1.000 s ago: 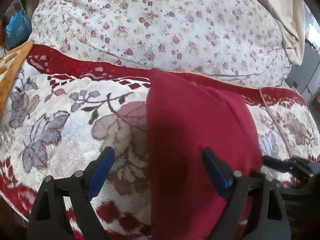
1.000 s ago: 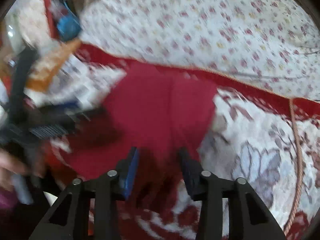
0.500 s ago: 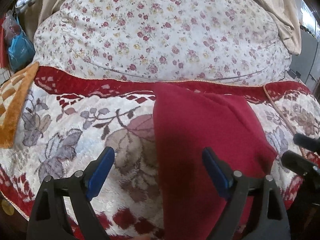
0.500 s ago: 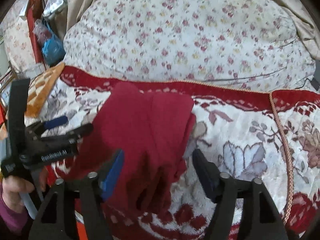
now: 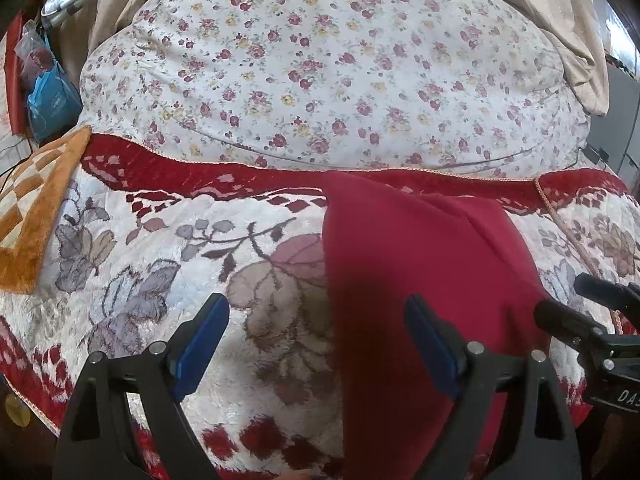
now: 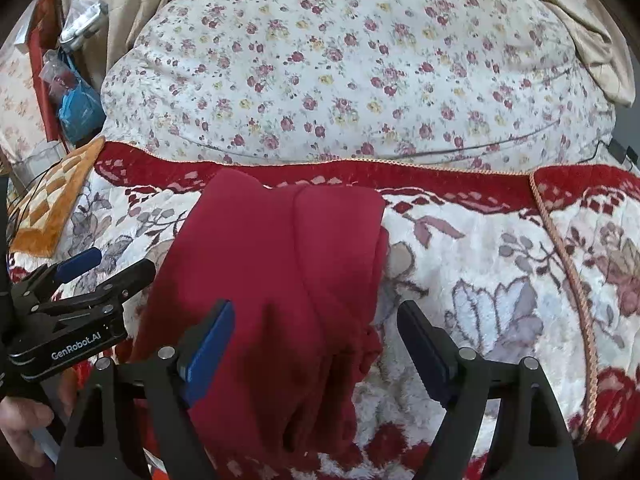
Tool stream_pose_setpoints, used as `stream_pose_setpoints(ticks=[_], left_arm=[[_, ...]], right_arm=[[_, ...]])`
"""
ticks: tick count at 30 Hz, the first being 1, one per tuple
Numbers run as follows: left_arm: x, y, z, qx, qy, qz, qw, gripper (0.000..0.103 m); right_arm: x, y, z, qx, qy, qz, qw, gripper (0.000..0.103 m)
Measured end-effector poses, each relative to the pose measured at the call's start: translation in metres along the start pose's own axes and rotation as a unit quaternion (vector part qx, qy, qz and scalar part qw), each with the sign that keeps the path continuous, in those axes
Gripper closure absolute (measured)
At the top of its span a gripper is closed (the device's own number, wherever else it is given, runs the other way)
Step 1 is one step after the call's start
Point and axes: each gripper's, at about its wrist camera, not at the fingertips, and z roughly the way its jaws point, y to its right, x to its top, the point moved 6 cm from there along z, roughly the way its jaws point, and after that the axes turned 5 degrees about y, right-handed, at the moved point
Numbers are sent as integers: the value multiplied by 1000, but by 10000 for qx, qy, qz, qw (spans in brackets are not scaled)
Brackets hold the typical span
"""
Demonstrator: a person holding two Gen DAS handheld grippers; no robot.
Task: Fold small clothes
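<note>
Garment (image 6: 276, 280): a dark red piece lies lengthwise on the blanket (image 5: 132, 280), its far end near the blanket's red border, below the floral pillow (image 5: 340, 80). It looks folded over itself, one layer's edge running down the middle, and the near right part is bunched in wrinkles.

The right gripper (image 6: 314, 346) hovers over that bunched near end; its jaws are opening and nothing is pinched, though cloth lies below them. The left gripper (image 5: 316, 340) stands wide and empty, its right finger over the garment's left edge, its left finger over bare blanket.

Probably a fold has just been laid down. To finish it well, I would flatten the wrinkled near right part before the next fold, pinch both near corners through all layers, and carry them together toward the far end, keeping the side edges aligned.
</note>
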Motion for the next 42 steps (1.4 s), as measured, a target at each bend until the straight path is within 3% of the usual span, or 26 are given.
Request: stream_pose_setpoints(ticks=[42], left_arm=[[-2,-4,8,40,-92,-55,9999,15]], right_arm=[[-5,-9,23,-22,-235,132,9996,15]])
